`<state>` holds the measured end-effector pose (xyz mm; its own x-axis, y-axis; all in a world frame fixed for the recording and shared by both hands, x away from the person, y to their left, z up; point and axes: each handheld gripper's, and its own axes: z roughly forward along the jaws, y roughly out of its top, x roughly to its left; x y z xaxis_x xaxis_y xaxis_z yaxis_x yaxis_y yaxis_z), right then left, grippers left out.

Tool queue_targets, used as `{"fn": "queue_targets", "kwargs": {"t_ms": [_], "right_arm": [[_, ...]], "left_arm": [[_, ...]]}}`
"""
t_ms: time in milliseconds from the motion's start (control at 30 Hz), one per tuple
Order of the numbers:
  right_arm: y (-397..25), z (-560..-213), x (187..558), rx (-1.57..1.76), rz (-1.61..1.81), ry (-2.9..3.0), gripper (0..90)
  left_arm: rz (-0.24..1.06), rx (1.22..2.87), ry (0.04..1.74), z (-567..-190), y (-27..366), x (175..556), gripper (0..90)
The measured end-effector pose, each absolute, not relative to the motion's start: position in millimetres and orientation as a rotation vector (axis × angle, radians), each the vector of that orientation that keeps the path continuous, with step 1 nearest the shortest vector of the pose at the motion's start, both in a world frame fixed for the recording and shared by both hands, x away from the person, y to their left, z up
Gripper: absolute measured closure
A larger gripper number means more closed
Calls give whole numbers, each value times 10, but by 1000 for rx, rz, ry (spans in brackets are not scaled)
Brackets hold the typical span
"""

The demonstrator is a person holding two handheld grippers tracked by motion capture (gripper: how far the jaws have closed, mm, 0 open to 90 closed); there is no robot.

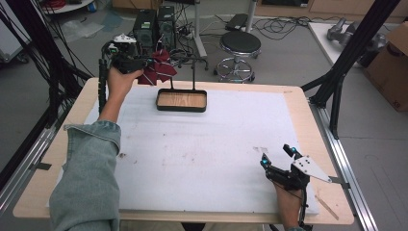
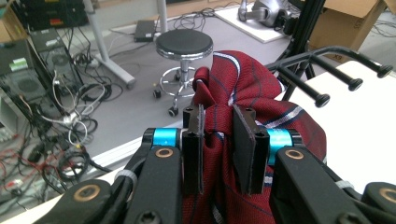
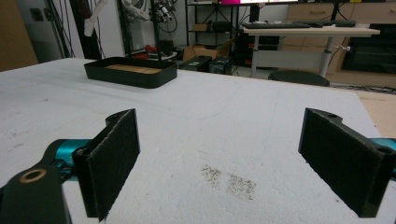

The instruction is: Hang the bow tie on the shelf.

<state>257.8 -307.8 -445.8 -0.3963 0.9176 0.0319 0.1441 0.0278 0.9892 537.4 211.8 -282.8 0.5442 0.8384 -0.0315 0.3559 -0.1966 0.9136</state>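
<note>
On the bench: one white pad [image 1: 202,149] covers most of the wooden top, with a few dark smudges on it.
Bench [image 1: 298,96]: one, pale wood showing round the pad's edges.
Stand [image 1: 182,100]: one black tray with a wood floor, at the far middle of the pad; two thin posts rise from it, and in the left gripper view three black pegs with knobbed ends [image 2: 322,99] reach out from its top bar.
Cloth [image 1: 156,67]: one, dark red with thin white and blue stripes, bunched up; held in the air at the far left edge of the bench, just beside the pegs and left of the tray.
Left tongs [image 1: 144,61]: one pair, clamped on the cloth; in the left gripper view the red folds [image 2: 233,93] are pinched between the two black pads and bulge above and below them.
Right tongs [image 1: 276,156]: one pair, wide apart, nothing between them; low over the near right part of the pad, well apart from the tray and cloth.
Hands: two, one on each gripper; the left arm wears a denim sleeve [image 1: 89,168].
Smudge [image 3: 229,182]: one grey speckled patch on the pad between the right tongs' pads.
</note>
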Motion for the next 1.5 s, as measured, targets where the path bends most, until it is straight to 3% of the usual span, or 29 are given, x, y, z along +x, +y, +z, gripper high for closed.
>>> {"fn": "queue_targets", "kwargs": {"t_ms": [833, 1500], "right_arm": [[-3070, -4462, 2586, 1101, 1420, 1630, 116], [-3072, -4462, 2584, 1113, 1423, 1633, 115]], "left_arm": [[529, 1802, 1019, -3169, 2398, 5258, 742], [580, 1794, 1014, -3455, 2173, 5417, 741]]}}
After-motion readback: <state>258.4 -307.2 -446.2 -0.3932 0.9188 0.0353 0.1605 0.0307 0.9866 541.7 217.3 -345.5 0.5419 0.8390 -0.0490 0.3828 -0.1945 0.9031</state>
